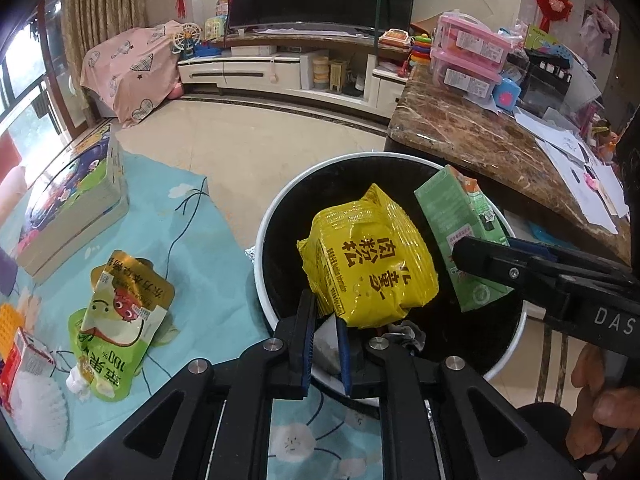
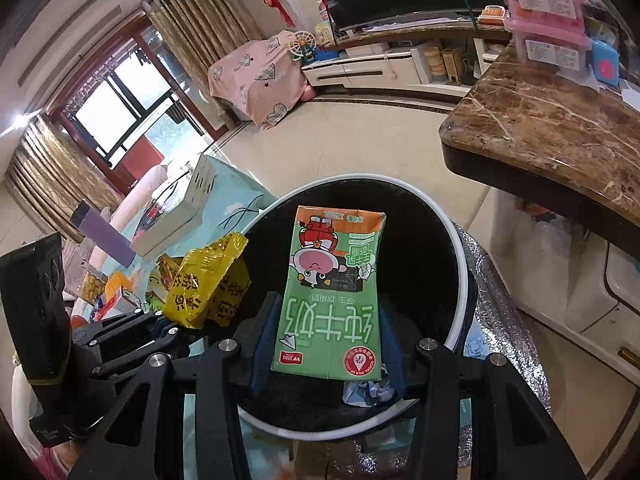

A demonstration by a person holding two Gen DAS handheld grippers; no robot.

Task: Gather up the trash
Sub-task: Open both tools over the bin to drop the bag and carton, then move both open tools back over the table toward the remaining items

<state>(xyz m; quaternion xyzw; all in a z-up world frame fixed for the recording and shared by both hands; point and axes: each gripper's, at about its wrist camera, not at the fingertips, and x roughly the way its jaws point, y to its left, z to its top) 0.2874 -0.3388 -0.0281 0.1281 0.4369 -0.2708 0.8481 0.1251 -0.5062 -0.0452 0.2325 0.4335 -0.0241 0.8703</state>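
Both pieces of trash held right over the bin [image 1: 266, 216], white rim and black liner below. Left gripper [image 1: 325, 322] nearly closed, pinching the lower left corner of the yellow bag [image 1: 370, 256]; bag sticking up and forward from the fingertips, bulk over the bin's middle. Right gripper [image 2: 326, 344] clamped on the green carton [image 2: 332, 300] across its lower half; long axis running straight out along the fingers, top end pointing toward the far rim. Carton just right of the bag, close beside it, contact not clear. Nothing between either item and the liner, so the coming move probably just a release: straight drop, no reach needed. Neither arm nearer; both already above the opening. Some crumpled paper [image 1: 404, 332] already inside, near the front rim. More trash left on the blue cloth [image 1: 224, 264] to the left: a green and gold pouch [image 1: 120, 320], well apart from the bin, nearer the left gripper. Likely next pick there.
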